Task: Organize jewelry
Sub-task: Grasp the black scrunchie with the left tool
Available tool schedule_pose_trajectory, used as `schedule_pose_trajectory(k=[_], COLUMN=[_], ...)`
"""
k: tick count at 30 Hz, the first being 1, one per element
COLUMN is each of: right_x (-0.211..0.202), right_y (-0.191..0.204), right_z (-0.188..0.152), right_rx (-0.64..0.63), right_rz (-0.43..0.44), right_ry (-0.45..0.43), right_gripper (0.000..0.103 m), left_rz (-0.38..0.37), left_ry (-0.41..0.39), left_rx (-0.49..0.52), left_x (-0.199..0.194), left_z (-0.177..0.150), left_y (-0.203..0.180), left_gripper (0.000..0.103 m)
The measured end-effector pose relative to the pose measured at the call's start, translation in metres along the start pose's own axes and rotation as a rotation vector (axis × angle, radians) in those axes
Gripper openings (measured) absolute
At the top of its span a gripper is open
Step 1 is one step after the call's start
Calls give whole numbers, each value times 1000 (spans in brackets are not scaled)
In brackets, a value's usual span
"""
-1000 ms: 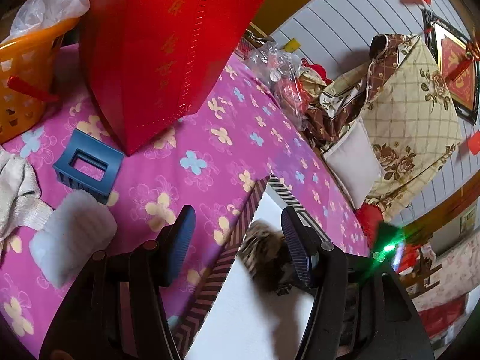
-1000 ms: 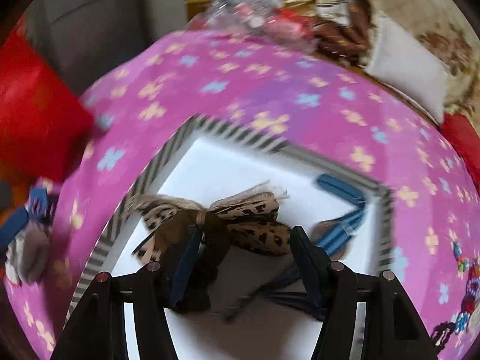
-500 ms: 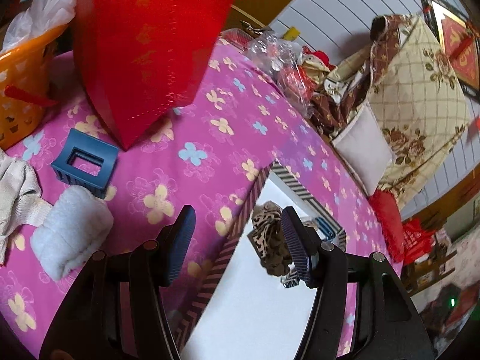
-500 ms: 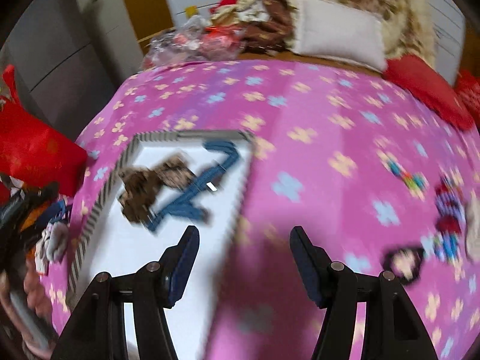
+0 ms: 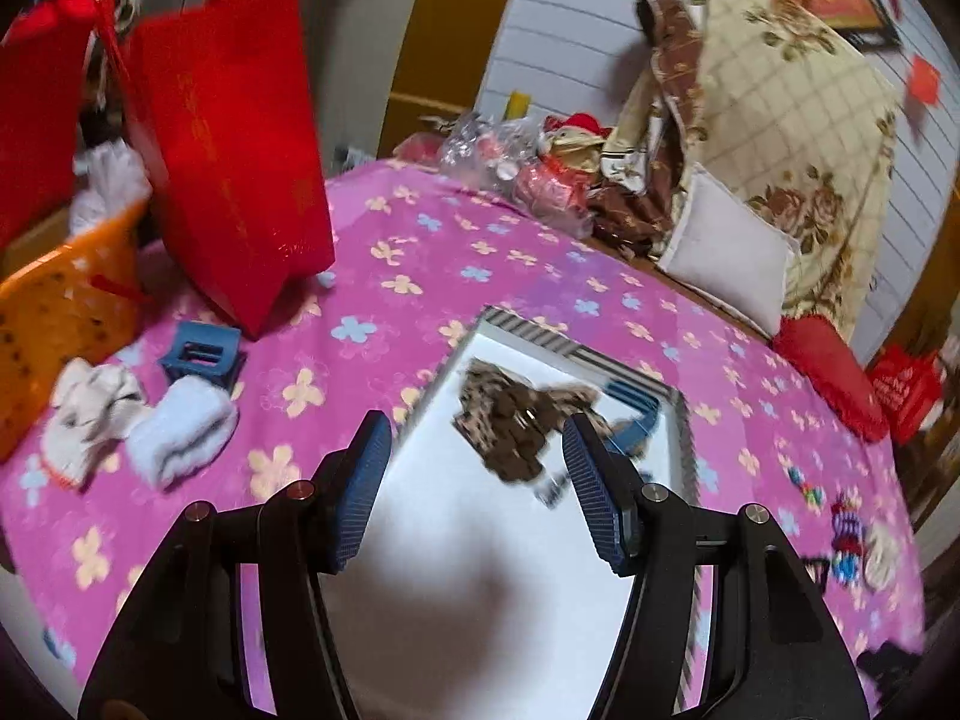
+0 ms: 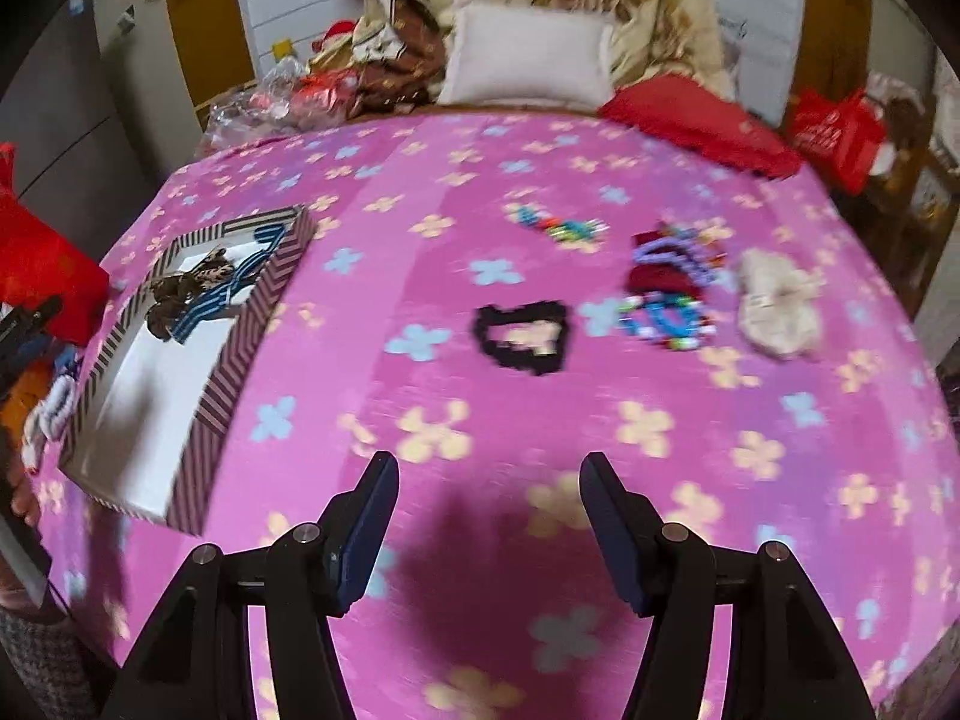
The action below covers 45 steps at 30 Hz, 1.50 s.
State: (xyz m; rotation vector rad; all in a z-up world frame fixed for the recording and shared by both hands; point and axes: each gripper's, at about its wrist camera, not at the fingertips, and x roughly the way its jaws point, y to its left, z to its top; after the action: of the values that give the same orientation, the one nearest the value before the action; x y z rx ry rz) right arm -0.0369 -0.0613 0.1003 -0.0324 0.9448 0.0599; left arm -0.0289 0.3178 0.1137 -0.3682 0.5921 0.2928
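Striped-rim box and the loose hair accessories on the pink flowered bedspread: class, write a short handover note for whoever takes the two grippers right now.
Left gripper: open, empty, above the striped-rim white box.
Right gripper: open, empty, over bare pink flowered bedspread, facing the loose items.
Done: leopard-print fabric bow and blue hair clip lie in the box.
Left: black scrunchie, colourful beaded pile, small bright bead strand, beige fluffy scrunchie, all outside the box. A blue square claw clip and white fluffy roll sit beside the red gift bag.
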Motion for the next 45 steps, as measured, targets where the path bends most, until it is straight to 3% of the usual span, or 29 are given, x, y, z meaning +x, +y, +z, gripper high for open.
schedule_pose_trajectory(k=[8, 15, 25, 30, 39, 43, 45], right_x=[-14, -25, -30, -35, -43, -31, -24], right_y=[0, 0, -52, -82, -158, -188, -198], right_z=[-18, -30, -48, -59, -78, -87, -90], right_rx=[-33, -75, 28, 70, 196, 265, 294], right_rz=[32, 37, 39, 16, -60, -55, -46], right_ry=[-52, -93, -105, -117, -118, -87, -74], right_gripper=[63, 64, 64, 64, 70, 70, 70], left_rz=[36, 26, 10, -9, -84, -121, -130], left_ry=[25, 35, 56, 91, 248, 356, 371], left_rx=[64, 121, 201, 246, 310, 346, 373], left_x=[-64, -99, -122, -119, -87, -59, -51], left_z=[-48, -50, -62, -73, -102, -122, -127], left_y=[-28, -53, -89, -112, -159, -185, -196], left_gripper=[64, 65, 65, 65, 65, 65, 65])
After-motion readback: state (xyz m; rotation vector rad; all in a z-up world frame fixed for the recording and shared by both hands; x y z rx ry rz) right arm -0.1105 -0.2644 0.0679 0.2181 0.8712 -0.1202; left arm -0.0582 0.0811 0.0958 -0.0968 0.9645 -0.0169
